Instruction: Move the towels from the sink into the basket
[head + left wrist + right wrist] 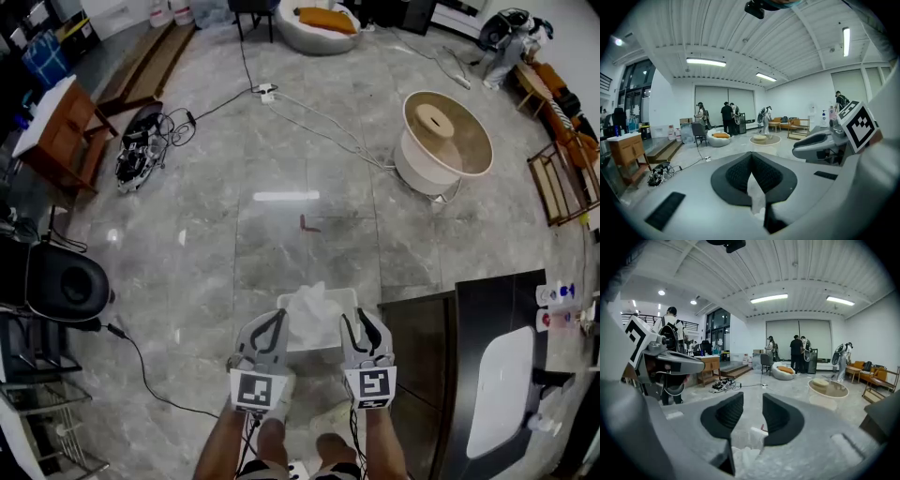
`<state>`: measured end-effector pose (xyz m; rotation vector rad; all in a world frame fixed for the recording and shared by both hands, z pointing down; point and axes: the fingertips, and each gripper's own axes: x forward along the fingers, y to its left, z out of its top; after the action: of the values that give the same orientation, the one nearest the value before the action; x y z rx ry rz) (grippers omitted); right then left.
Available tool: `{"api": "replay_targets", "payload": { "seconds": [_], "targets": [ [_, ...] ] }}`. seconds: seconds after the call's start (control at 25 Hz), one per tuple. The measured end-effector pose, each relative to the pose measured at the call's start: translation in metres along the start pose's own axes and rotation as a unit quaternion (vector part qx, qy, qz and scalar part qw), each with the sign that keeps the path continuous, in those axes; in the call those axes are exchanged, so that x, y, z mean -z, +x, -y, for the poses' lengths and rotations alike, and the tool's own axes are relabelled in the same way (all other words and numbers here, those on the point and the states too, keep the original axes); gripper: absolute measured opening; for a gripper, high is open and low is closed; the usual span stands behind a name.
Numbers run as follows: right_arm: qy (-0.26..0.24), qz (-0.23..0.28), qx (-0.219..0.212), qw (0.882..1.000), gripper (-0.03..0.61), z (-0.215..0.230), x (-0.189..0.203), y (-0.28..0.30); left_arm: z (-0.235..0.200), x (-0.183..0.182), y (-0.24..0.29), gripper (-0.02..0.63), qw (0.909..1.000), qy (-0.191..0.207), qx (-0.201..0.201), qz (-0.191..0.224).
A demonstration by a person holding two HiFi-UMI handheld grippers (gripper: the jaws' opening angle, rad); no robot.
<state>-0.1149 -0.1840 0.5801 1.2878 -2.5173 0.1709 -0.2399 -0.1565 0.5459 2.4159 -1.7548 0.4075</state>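
Right gripper view: right tongs [751, 399] ajar

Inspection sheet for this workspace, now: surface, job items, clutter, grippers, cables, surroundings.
Surface: glossy grey marble floor; dark counter at right.
Job's things: white basket on the floor holds white towels; white sink in the counter, no towel seen in it.
Clutter: bottles beside the sink; small red scrap on the floor.
Grippers: left gripper jaws together, nothing held; right gripper jaws apart, nothing between them.
Cables: white cable towards the round table; black cable at left.
Surroundings: wooden desk, black chair, people far off.
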Motion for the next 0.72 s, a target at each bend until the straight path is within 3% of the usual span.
{"api": "replay_targets", "payload": {
  "seconds": [0.48, 0.72],
  "targets": [
    [-0.016, 0.055, 0.053, 0.997, 0.053, 0.008, -0.132, -0.102, 0.018, -0.117, -0.065, 0.009, 0.9977, 0.053, 0.022, 0.036],
    [-0.011, 0.080, 0.077, 0.994, 0.021, 0.001, -0.168, -0.151, 0.026, -0.148, -0.102, 0.009, 0.9953, 0.078, 0.031, 0.048]
  ]
}}
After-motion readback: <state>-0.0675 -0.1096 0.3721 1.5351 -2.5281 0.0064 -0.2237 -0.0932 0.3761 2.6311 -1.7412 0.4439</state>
